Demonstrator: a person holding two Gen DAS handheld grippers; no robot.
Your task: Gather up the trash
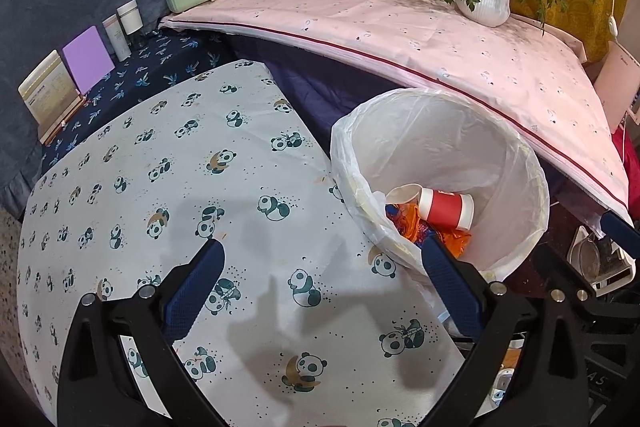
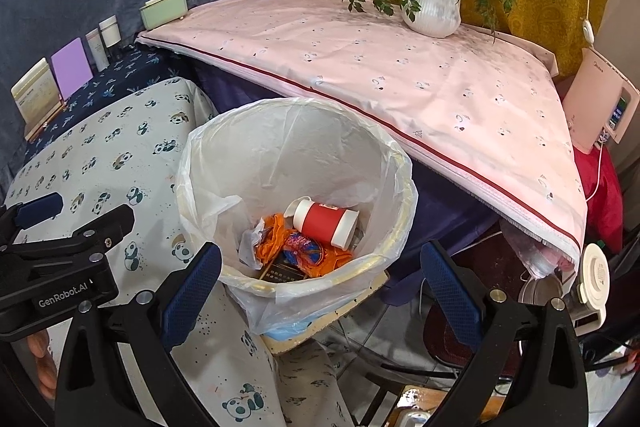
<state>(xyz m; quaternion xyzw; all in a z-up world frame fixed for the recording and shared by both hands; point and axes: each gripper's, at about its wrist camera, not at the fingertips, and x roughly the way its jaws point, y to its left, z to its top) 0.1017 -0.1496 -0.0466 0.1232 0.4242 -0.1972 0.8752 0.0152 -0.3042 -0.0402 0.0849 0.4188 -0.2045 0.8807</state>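
Both the left gripper point(image 1: 322, 263) and the right gripper point(image 2: 320, 265) have glossy black plastic frames with silver screw heads at the joints and dark blue, diamond-textured fingers point(image 2: 192, 291), and the left one's body bears white "GenRobot.AI" lettering.

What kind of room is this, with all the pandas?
Probably a room in someone's home: tables draped in a panda cloth and a pink sheet, a potted plant, and a lined trash bin holding rubbish.

Red-and-white paper cup point(image 2: 326, 223) on its side atop orange wrappers point(image 2: 276, 237) inside white-lined bin point(image 2: 394, 163).
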